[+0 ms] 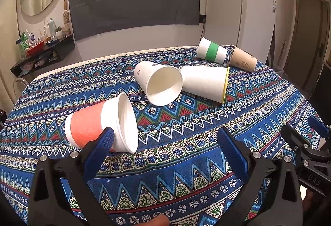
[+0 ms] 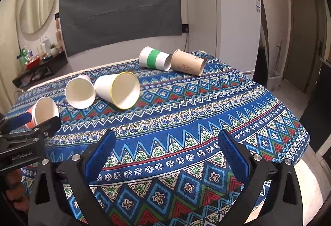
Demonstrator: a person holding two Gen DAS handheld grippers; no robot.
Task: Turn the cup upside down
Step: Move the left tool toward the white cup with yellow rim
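Several paper cups lie on their sides on the patterned tablecloth [image 1: 186, 164]. An orange-banded cup [image 1: 99, 124] lies nearest, its mouth to the right; it also shows in the right wrist view [image 2: 42, 111]. My left gripper [image 1: 165, 139] is open, its left finger [image 1: 102, 143] in front of this cup's rim. Farther back lie a plain white cup [image 1: 159, 83], a yellow-rimmed cup [image 1: 206, 83], a green-banded cup [image 1: 211, 51] and a brown cup [image 1: 243, 59]. My right gripper [image 2: 165, 141] is open and empty over the cloth near the front edge.
The table's far edge meets a wall with a grey panel [image 1: 134, 0]. A white fridge [image 1: 238, 15] stands at the back right, a cluttered black shelf [image 1: 41, 50] at the back left. The right gripper's body [image 1: 306, 155] shows at the right of the left wrist view.
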